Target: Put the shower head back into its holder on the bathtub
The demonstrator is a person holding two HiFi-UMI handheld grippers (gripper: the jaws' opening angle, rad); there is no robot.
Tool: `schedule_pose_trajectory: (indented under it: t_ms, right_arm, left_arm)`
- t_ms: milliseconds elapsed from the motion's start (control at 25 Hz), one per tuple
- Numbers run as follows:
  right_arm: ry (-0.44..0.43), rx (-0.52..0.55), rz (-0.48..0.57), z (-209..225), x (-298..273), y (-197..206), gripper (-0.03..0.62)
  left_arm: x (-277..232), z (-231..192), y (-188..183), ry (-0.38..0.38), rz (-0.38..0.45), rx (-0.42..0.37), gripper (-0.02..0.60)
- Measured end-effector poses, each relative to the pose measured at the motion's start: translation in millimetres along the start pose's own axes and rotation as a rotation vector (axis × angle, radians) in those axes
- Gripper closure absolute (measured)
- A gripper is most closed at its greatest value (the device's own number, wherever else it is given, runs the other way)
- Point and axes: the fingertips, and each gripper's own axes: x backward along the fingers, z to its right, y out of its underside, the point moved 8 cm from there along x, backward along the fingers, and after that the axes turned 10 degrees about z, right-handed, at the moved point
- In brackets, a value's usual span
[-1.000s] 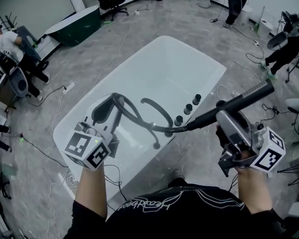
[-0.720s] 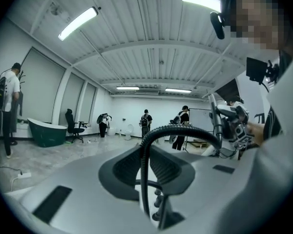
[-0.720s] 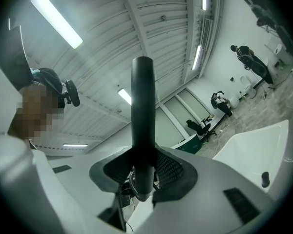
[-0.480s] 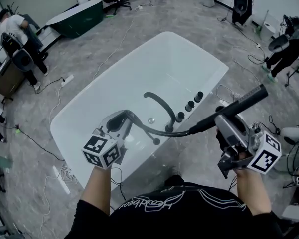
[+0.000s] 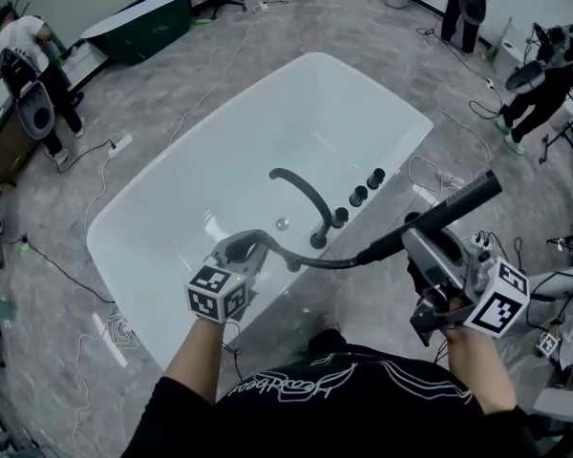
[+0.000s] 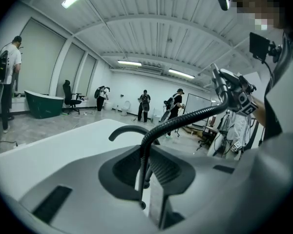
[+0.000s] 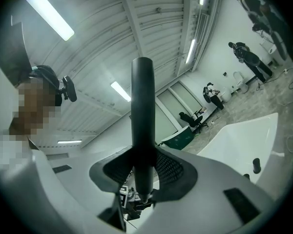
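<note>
Now, from the head view, the glossy white bathtub point(image 5: 172, 208) is a rounded rectangle. A dark, arched faucet spout point(image 5: 301, 191) and three round black knobs point(image 5: 358, 196) sit on its near rim. The left gripper point(image 5: 239, 254) is clamped narrowly on the ribbed, flexible hose point(image 5: 310, 259) over the tub's near edge. The right gripper point(image 5: 418, 244) grips the shower head point(image 5: 454, 208), a matte dark straight rod. It slants up to the right, off the tub and above the grey, stone-patterned floor point(image 5: 153, 103).

In the left gripper view, grey moulded jaws with grooved black pads pinch the corrugated hose point(image 6: 144, 162), which rises and bends right. The spout point(image 6: 129, 129) curves behind it.

In the right gripper view, the jaws are set wider and press their textured pads on the smooth, cylindrical shower head point(image 7: 142, 116). It stands upright between them, with the tub's white rim point(image 7: 244, 135) at lower right.
</note>
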Motion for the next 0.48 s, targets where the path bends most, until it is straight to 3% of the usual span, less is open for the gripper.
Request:
schedule_pose_trajectory:
  t_ms: [240,480]
  right_arm:
    - [0.015,0.002,-0.032,6,3,6,0.457]
    - [0.02,0.007,-0.081,14,1,18,0.457]
  left_arm:
    - [-19,10,38,0.046,-0.049,0.042,0.525]
    - [-35,22,79,0.066,-0.158,0.056,0.525]
